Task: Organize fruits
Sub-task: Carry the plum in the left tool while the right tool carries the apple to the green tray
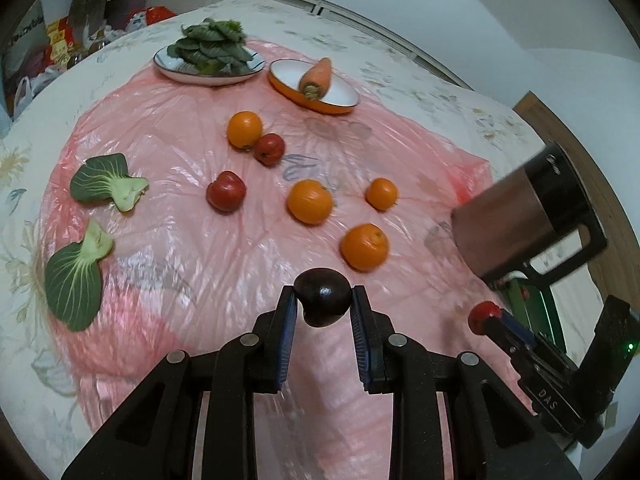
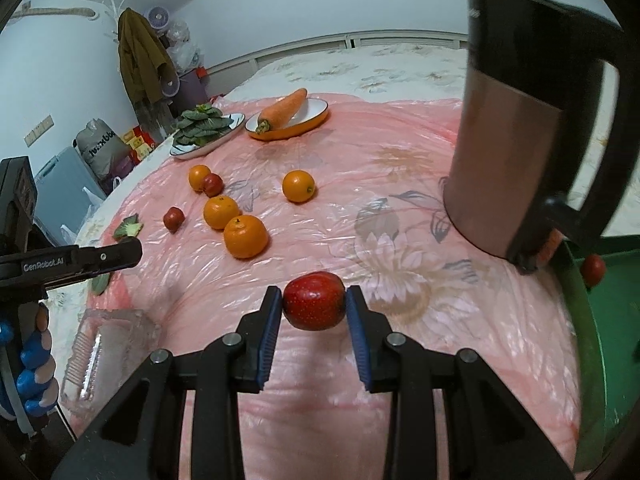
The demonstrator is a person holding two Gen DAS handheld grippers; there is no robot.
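Right wrist view: the right gripper (image 2: 314, 300) fingers clamp a red fruit (image 2: 314, 300); the green bin (image 2: 600, 320) lies just right. The left gripper (image 1: 324, 300) clamps a dark fruit (image 1: 324, 298), farther left.

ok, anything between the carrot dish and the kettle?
No. In the right wrist view only bare pink plastic sheet lies between the orange dish and the kettle.

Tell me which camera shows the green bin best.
The right wrist view: the green bin fills its right edge, rim and inner wall visible, a small red fruit inside. The left wrist view shows only a green sliver behind the kettle.
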